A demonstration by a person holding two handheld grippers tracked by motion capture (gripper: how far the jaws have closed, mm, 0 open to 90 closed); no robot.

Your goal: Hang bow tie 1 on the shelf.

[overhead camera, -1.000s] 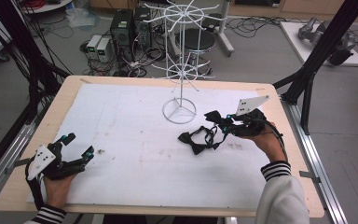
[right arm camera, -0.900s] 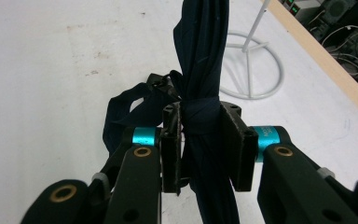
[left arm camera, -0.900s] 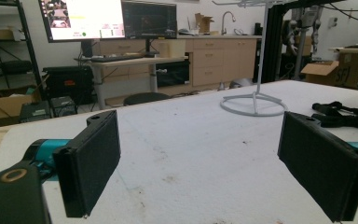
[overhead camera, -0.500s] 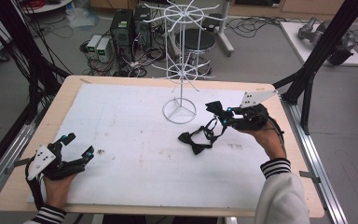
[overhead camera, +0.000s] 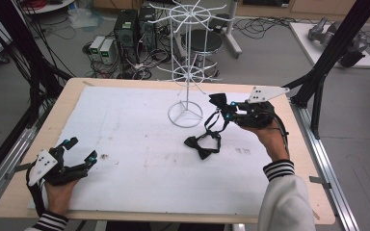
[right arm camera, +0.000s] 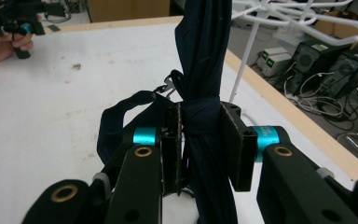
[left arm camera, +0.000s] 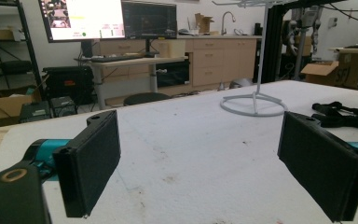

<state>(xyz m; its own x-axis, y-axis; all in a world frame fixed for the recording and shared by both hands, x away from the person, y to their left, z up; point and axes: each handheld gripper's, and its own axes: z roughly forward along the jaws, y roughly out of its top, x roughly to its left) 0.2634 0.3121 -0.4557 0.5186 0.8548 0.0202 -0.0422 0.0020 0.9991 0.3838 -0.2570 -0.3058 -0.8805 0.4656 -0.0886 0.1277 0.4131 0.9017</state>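
My right gripper (overhead camera: 227, 109) is shut on the knot of a dark navy bow tie (overhead camera: 218, 100), held in the air just right of the white wire rack (overhead camera: 187, 72). In the right gripper view the tie (right arm camera: 200, 70) stands upright between the pads (right arm camera: 172, 140), its strap (right arm camera: 121, 116) looping down to the left. A second black bow tie (overhead camera: 201, 146) lies on the white mat below. My left gripper (overhead camera: 80, 150) rests at the table's near left, jaws wide open with nothing between the pads (left arm camera: 91, 158).
The rack's ring base (overhead camera: 185, 115) sits on the mat (overhead camera: 125, 120) at mid-back; its wire arms (right arm camera: 284, 18) spread close beside the held tie. Black frame posts (overhead camera: 327, 62) stand at the table's right. Computers and cables lie on the floor behind.
My right gripper has risen a little with the bow tie, toward the rack's lower arms. The left gripper has stayed where it was.
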